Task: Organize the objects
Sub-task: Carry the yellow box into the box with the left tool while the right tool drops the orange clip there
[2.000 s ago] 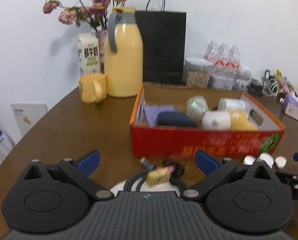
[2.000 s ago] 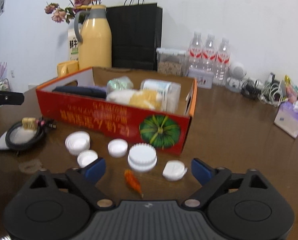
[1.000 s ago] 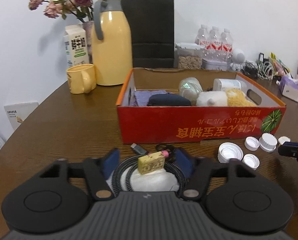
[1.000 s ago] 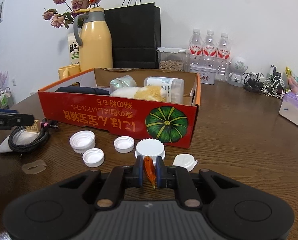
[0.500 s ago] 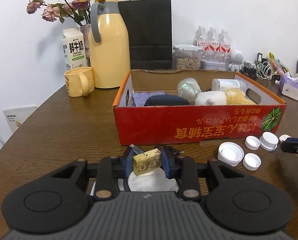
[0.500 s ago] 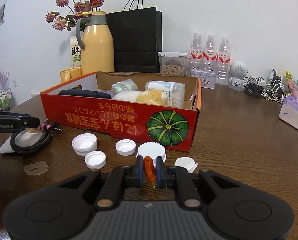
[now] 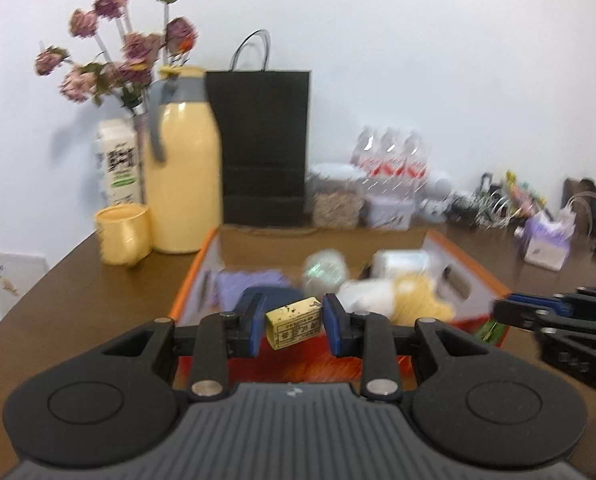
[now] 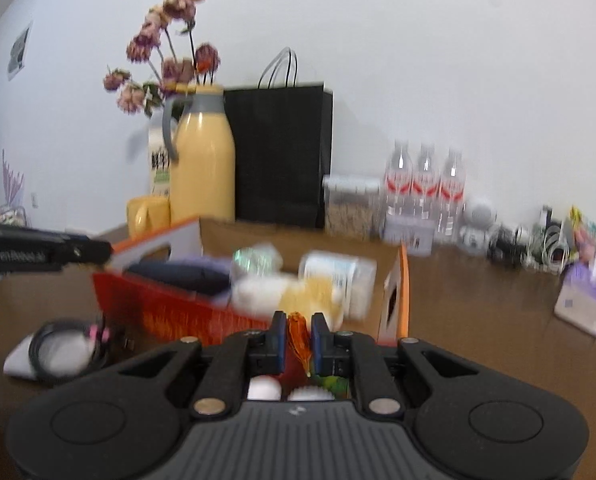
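Carrying two pickups, we have the left gripper (image 7: 293,326) clenched on a yellow eraser block (image 7: 294,322) and the right gripper (image 8: 298,338) pinching an orange trinket (image 8: 299,334), both short of the red carton (image 7: 464,258) at twelve o'clock; coiled cable (image 8: 63,350) and white caps (image 8: 262,392) remain outside.

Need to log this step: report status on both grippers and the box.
Left gripper shut on yellow eraser. Right gripper shut on orange piece. Red box ahead, already holding items. Path clear.
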The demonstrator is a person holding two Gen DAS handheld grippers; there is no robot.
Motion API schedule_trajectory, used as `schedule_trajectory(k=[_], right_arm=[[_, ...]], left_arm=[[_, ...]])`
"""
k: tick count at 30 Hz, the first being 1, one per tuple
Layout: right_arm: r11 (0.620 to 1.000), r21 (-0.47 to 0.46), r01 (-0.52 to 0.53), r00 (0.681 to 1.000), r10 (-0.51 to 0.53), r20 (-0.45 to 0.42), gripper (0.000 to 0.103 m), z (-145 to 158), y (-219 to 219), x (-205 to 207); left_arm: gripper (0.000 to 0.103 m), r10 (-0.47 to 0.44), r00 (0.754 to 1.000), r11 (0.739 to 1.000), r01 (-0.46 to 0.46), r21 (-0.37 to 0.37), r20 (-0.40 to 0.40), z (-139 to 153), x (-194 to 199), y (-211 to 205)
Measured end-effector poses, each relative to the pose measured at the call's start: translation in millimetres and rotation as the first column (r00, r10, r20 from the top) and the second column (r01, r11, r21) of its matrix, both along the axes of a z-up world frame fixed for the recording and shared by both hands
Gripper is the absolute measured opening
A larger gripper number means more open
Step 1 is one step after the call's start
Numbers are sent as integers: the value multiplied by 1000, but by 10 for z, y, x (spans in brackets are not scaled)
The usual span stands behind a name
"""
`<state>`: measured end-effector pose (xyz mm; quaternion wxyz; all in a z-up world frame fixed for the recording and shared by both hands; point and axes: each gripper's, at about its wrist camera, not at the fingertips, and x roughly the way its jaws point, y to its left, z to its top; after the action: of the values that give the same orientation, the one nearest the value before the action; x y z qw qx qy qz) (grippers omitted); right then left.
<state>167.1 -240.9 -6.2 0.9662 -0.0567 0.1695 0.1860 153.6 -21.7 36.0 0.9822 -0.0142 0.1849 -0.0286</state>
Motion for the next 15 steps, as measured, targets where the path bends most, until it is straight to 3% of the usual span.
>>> schedule_trajectory(k=[7,10,15], right_arm=[[996,10,86,996,-87,33,12,162,129,564],[992,36,122,992,-122,6,12,39,115,770],[993,32,115,993,-114,-29,12,-141,73,818]], left_arm=[[31,19,1000,1000,-19,-25,10,25,547,-342],[31,47,999,998,-48,-48,-16,-85,792,-403],[31,53,998,999,-53,-11,-36,-243,872,-408]])
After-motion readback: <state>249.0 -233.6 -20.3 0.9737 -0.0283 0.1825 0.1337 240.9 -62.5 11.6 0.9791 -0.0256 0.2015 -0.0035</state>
